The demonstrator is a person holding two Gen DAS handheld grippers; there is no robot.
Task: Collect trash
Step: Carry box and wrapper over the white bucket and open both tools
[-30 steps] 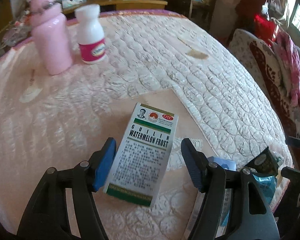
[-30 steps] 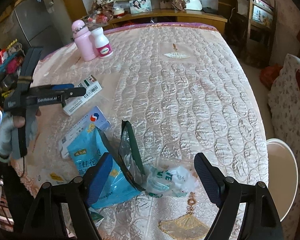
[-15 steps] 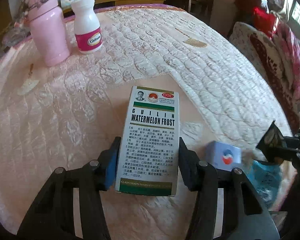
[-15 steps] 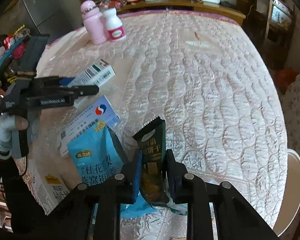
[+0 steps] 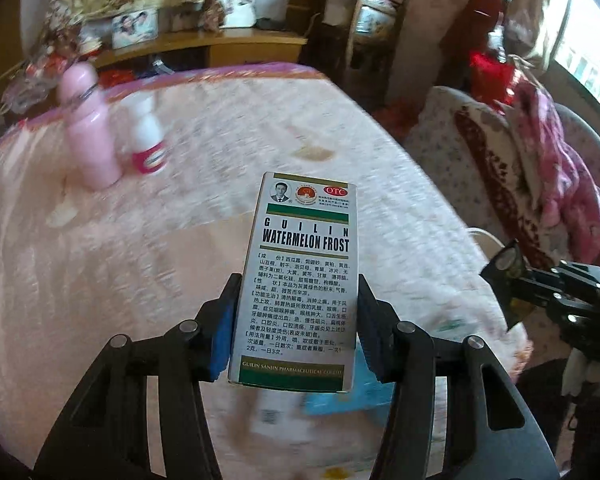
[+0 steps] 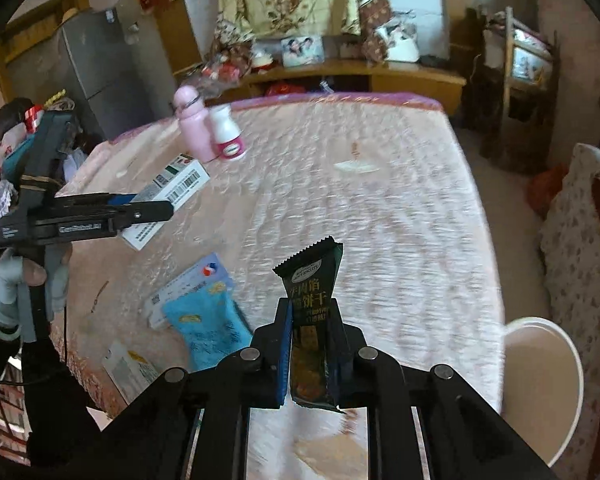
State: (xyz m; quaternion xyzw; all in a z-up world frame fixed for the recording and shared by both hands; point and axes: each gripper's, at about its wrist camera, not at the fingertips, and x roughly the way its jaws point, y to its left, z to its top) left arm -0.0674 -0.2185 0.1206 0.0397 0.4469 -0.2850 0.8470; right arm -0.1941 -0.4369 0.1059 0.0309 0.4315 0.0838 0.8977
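My left gripper [image 5: 296, 320] is shut on a white and green medicine box [image 5: 304, 272] marked Watermelon Frost, held above the quilted bed [image 5: 160, 248]. It also shows in the right wrist view [image 6: 148, 212] at the left, with the box [image 6: 172, 196] in it. My right gripper [image 6: 310, 344] is shut on a dark green snack wrapper [image 6: 312, 284], lifted off the bed. That wrapper [image 5: 504, 268] shows at the right of the left wrist view. A blue packet [image 6: 208, 328] and a white and blue box [image 6: 192, 284] lie on the bed near the front edge.
A pink bottle [image 6: 190, 124] and a white pill bottle [image 6: 228, 132] stand at the far left of the bed. A white bin [image 6: 540, 376] stands on the floor to the right. A small flat white packet [image 6: 128, 368] lies at the bed's front left corner.
Both grippers have risen off the bed with their loads, the left with the medicine box, the right with the green wrapper. One second ago both were open.
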